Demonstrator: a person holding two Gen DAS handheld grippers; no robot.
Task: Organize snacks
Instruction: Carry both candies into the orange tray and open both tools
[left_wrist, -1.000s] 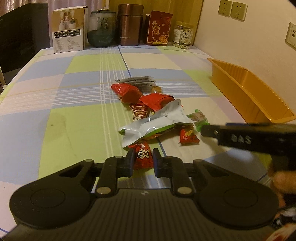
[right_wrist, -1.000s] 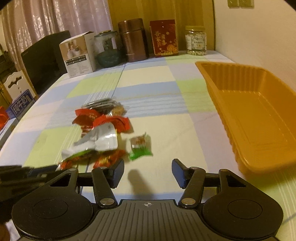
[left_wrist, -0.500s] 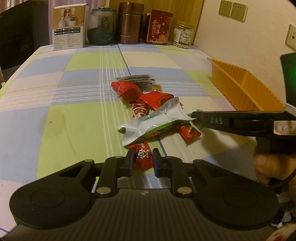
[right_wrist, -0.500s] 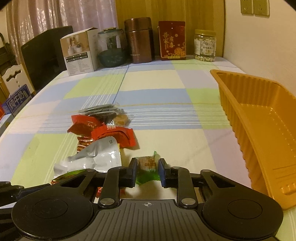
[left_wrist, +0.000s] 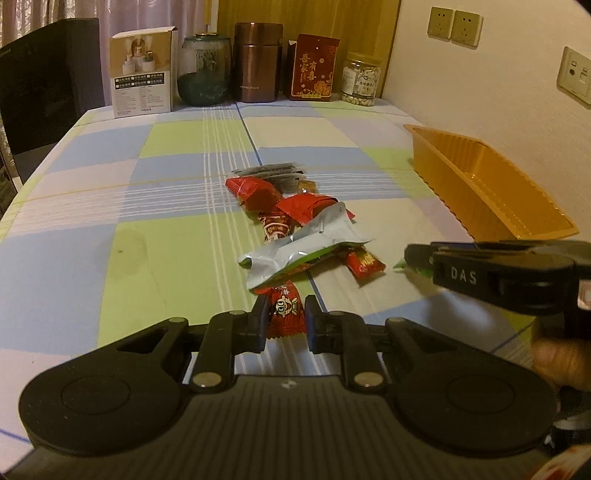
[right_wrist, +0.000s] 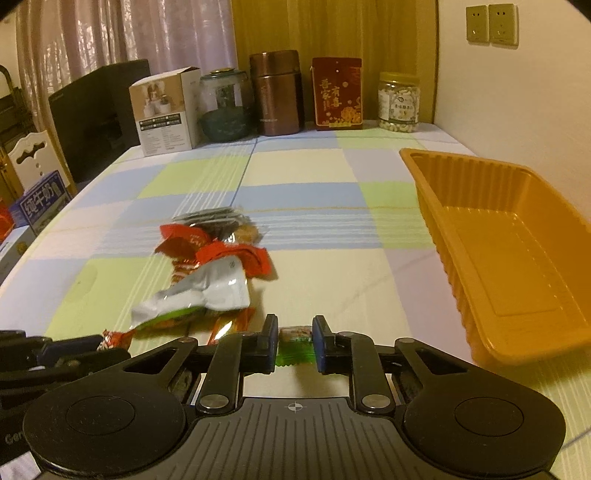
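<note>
A heap of snack packets lies mid-table: red packets (left_wrist: 258, 192), a silver pouch (left_wrist: 306, 247) and dark sachets (left_wrist: 273, 171). My left gripper (left_wrist: 284, 325) is shut on a red snack packet (left_wrist: 285, 312) at the heap's near end. My right gripper (right_wrist: 294, 345) is shut on a small green-wrapped snack (right_wrist: 295, 347), lifted a little off the cloth. It shows from the side in the left wrist view (left_wrist: 410, 256). An orange tray (right_wrist: 517, 240) stands empty to the right; it also shows in the left wrist view (left_wrist: 480, 184).
Along the table's far edge stand a white box (left_wrist: 142, 88), a glass jar (left_wrist: 205, 70), a brown canister (left_wrist: 258, 62), a red box (left_wrist: 314, 68) and a nut jar (left_wrist: 360, 79). A wall runs along the right. A dark chair (left_wrist: 48, 96) stands at the left.
My right gripper closed on the green-wrapped snack and has carried it right and a little up, away from the heap. My left gripper stays shut on the red packet.
</note>
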